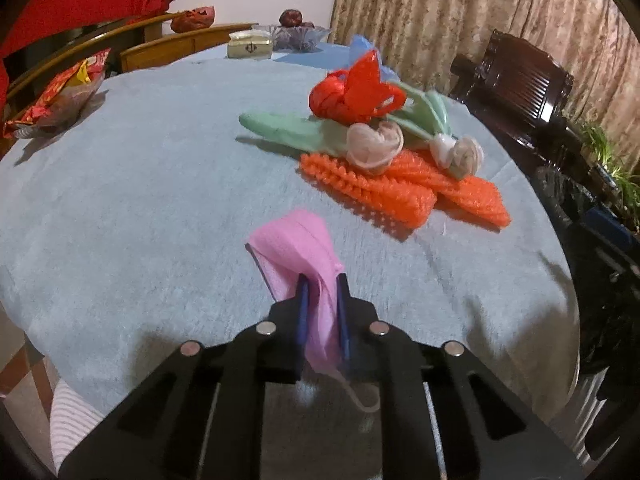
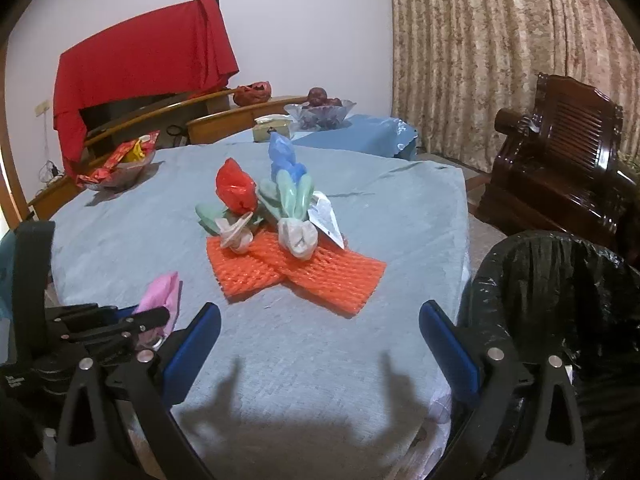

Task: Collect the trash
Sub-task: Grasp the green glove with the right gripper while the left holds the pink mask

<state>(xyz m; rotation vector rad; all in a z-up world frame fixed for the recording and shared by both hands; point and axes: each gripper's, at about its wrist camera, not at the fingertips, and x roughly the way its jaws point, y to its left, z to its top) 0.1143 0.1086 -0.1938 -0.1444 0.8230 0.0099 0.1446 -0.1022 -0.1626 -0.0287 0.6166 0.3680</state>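
My left gripper (image 1: pixel 320 280) is shut on a pink plastic bag (image 1: pixel 296 244), held just above the blue tablecloth (image 1: pixel 120 200); the bag also shows in the right wrist view (image 2: pixel 160 296). A pile of trash lies further on: orange foam nets (image 1: pixel 400 188), a red bag (image 1: pixel 352 92), green foam pieces (image 1: pixel 288 128) and pale knotted bags (image 1: pixel 374 146). In the right wrist view the pile (image 2: pixel 280 240) is at the table's middle. My right gripper (image 2: pixel 320 320) is open and empty above the table's near edge. A bin with a black liner (image 2: pixel 560 300) stands to its right.
A bowl of red snack packets (image 1: pixel 56 100) sits at the far left. A tissue box (image 1: pixel 250 46) and a glass fruit bowl (image 1: pixel 296 34) stand at the back. A dark wooden armchair (image 2: pixel 560 168) and curtains are on the right.
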